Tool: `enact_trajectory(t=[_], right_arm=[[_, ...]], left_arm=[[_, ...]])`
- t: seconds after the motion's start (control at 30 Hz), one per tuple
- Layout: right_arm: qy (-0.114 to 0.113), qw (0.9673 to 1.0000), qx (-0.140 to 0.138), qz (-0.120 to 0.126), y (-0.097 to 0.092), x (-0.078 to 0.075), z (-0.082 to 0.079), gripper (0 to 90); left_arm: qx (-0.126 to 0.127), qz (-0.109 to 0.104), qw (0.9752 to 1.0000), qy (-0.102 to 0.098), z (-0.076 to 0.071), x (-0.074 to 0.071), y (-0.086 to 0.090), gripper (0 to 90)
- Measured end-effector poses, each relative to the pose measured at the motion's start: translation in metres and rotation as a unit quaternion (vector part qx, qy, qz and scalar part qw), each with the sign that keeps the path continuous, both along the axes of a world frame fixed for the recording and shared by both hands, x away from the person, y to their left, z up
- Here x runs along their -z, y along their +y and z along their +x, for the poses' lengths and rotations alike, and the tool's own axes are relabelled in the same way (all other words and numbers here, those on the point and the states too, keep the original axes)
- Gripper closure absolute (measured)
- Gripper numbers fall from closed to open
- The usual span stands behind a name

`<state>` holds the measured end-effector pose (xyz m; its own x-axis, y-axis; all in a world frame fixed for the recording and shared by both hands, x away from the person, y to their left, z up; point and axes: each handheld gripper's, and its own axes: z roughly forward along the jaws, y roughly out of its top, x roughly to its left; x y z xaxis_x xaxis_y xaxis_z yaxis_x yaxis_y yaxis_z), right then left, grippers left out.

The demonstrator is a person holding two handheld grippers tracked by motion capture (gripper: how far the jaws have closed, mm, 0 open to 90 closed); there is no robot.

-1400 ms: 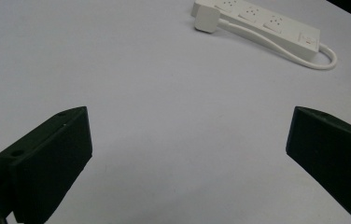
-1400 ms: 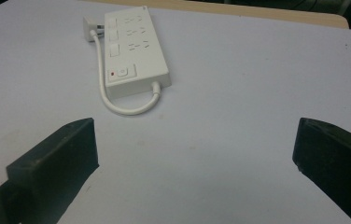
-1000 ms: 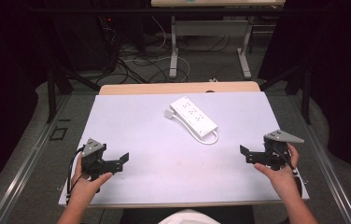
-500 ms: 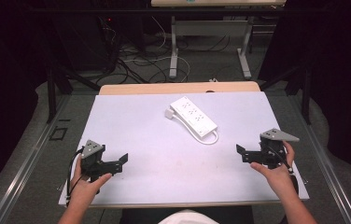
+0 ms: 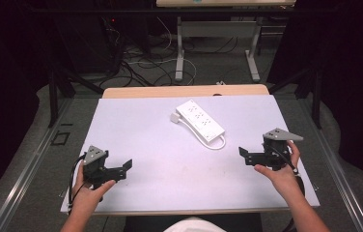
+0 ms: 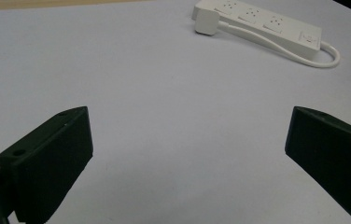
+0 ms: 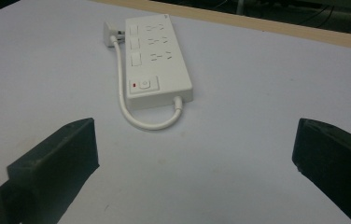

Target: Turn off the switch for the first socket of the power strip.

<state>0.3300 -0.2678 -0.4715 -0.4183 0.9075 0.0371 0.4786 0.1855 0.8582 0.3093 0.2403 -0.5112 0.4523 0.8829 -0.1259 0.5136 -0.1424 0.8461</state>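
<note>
A white power strip [image 5: 200, 121] lies at an angle on the white tabletop [image 5: 141, 130], a little behind the middle. Its short cord loops from the near end [image 5: 218, 143] back to a white plug [image 5: 174, 117] lying beside the far end. My left gripper [image 5: 127, 165] is held low at the front left, open and empty, with the strip far ahead of it [image 6: 262, 25]. My right gripper [image 5: 244, 153] is open and empty at the front right. It points at the strip's switch end [image 7: 157, 51], which is a short way off. Both jaw pairs stand wide apart over bare table.
A wooden strip [image 5: 184, 91] runs along the table's back edge. Beyond it the floor holds tangled cables [image 5: 141, 63] and the white legs of another desk [image 5: 179, 53]. Dark curtains close off both sides.
My right gripper has shifted a little to the left, toward the power strip. The left gripper and the strip have not moved.
</note>
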Motion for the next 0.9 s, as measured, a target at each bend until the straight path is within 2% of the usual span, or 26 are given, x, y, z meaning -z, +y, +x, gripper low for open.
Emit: enact_trajectory(t=[0.3,0.9], right_arm=[[0.007,0.9998,-0.017,-0.003,0.012,-0.007,0.006,0.0],[0.004,0.9984,-0.05,-0.028,0.041,-0.026,0.019,0.1]], left_arm=[[0.0,-0.005,1.0,0.002,-0.001,0.0,0.0,0.9],[-0.015,0.002,0.9999,0.001,0.0,0.001,0.002,1.1]])
